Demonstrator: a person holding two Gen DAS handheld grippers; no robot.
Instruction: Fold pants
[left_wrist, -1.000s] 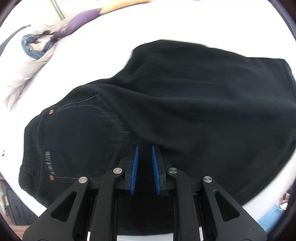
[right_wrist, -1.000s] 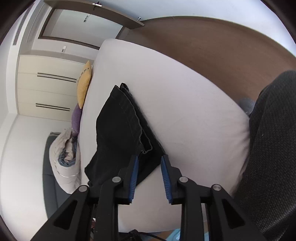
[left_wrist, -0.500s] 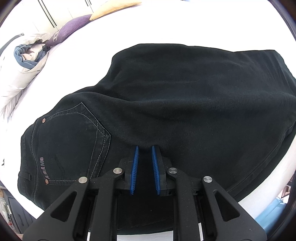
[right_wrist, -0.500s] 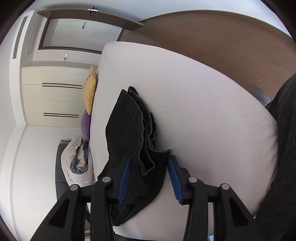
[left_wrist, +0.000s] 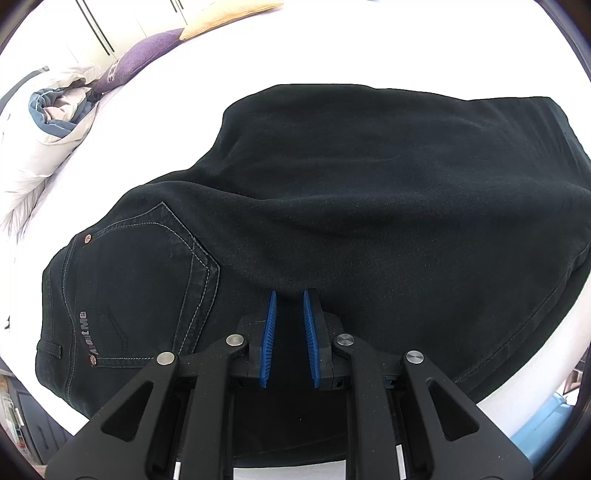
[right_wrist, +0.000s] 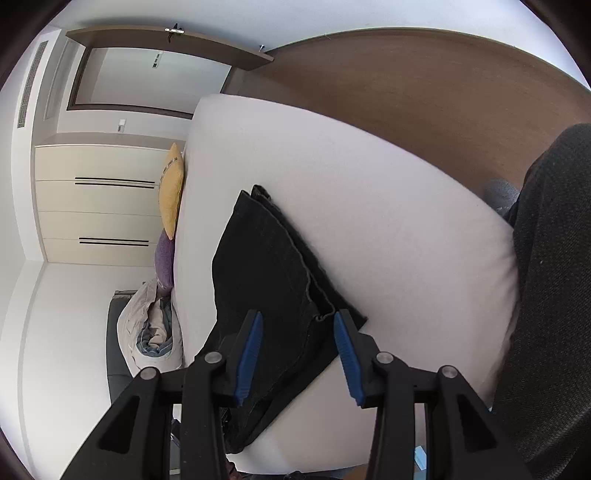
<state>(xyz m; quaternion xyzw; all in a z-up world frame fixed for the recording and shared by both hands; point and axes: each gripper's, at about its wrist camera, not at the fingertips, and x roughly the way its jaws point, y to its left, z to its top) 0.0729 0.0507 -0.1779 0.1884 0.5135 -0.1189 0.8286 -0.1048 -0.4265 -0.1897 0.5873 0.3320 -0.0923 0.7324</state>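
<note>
White mattress (right_wrist: 388, 229) fills both views, with yellow pillow (right_wrist: 171, 192) and purple pillow (right_wrist: 164, 258) at its far end. Black pants (left_wrist: 369, 192) lie folded across the near edge, back pocket (left_wrist: 144, 280) facing up at left. Left gripper (left_wrist: 289, 295) is narrowed, pinching a fabric ridge. Right gripper (right_wrist: 298, 319) is spread wide, empty, hovering above the hem.

White bed (right_wrist: 369, 229) is the anchor. At its head: yellow pillow (right_wrist: 171, 192), purple pillow (right_wrist: 164, 260), crumpled duvet (right_wrist: 147, 325). Cream wardrobe (right_wrist: 96, 203) behind the pillows. Brown wood floor (right_wrist: 406, 85) beside the bed. Bright daylight.
</note>
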